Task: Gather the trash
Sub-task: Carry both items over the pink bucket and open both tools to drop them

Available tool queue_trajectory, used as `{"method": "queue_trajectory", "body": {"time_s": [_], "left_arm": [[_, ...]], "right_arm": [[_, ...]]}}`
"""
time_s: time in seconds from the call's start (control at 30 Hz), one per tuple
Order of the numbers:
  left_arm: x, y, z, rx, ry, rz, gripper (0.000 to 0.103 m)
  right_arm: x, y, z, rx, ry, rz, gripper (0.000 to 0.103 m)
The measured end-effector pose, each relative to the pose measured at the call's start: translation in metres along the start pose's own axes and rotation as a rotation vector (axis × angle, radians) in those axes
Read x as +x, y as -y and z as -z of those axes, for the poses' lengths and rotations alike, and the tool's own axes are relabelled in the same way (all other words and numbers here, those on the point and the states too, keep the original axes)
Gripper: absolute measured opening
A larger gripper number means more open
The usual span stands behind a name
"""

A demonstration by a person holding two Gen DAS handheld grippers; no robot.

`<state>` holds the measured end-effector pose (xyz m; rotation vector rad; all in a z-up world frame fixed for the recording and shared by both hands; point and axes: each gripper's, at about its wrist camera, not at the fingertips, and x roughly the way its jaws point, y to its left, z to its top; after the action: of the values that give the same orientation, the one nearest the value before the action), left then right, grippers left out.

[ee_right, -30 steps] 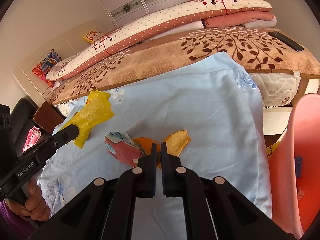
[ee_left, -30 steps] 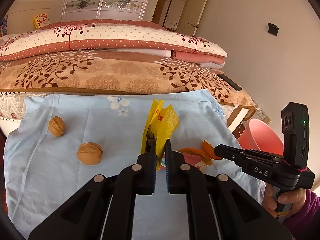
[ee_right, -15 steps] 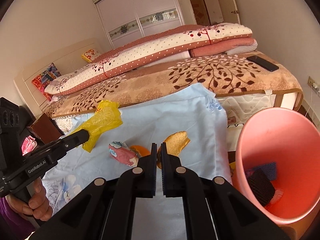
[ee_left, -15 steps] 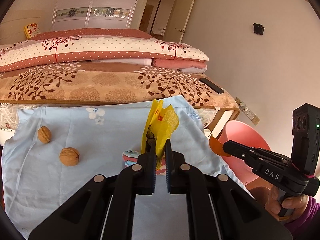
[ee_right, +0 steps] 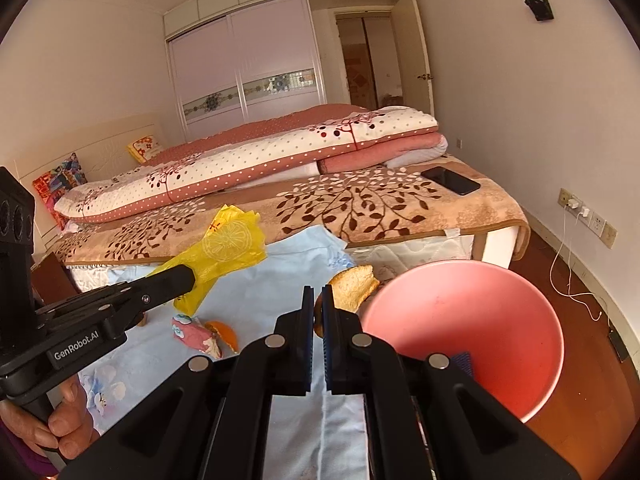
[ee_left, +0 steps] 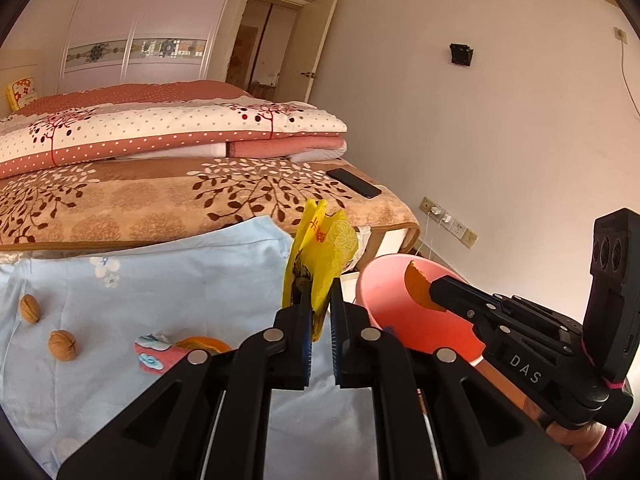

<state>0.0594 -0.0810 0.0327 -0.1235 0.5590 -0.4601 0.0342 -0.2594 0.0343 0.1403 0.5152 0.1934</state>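
Two pieces of trash are up off the bed at once. A crumpled yellow plastic wrapper (ee_left: 320, 258) stands upright from the left gripper (ee_left: 320, 308), whose jaws are clamped shut on its lower end. A curved orange peel (ee_right: 354, 288) sticks up and to the right from the right gripper (ee_right: 316, 312), likewise pinched tight.

What the next move turns on, I judge, is the round pink plastic bin (ee_right: 516, 280), which stands on the floor to the right of the bed. The peel hangs at its near left rim, so the right hand is much the nearer; the wrapper is further left, over the pale blue floral sheet (ee_left: 180, 280).

Left on that sheet are a pink patterned scrap (ee_right: 192, 334) with an orange peel segment (ee_right: 224, 334) touching it, and two brown walnuts (ee_left: 62, 345) well to the left.

Much of the bin's floor is hidden behind the right gripper's body; only a dark blue corner shows. How much of the peel lies between the pads cannot be seen.
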Motion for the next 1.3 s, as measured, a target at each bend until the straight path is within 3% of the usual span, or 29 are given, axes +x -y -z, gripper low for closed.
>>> {"method": "queue_trajectory", "body": {"time_s": [0.3, 0.63, 1.23, 1.3], "left_arm": [[0.027, 0.053, -0.002, 0.079, -0.020, 0.088, 0.007], [0.057, 0.092, 0.003, 0.124, -0.057, 0.137, 0.007], [0.100, 0.114, 0.009, 0.153, -0.134, 0.145, 0.008], [0.104, 0.116, 0.009, 0.151, -0.149, 0.141, 0.012]], "right_arm": [[-0.020, 0.049, 0.003, 0.087, 0.030, 0.088, 0.004], [-0.023, 0.088, 0.008, 0.161, 0.031, 0.134, 0.004], [-0.006, 0.123, 0.022, 0.242, -0.015, 0.159, 0.004], [-0.004, 0.125, 0.024, 0.247, -0.019, 0.162, 0.004]]}}
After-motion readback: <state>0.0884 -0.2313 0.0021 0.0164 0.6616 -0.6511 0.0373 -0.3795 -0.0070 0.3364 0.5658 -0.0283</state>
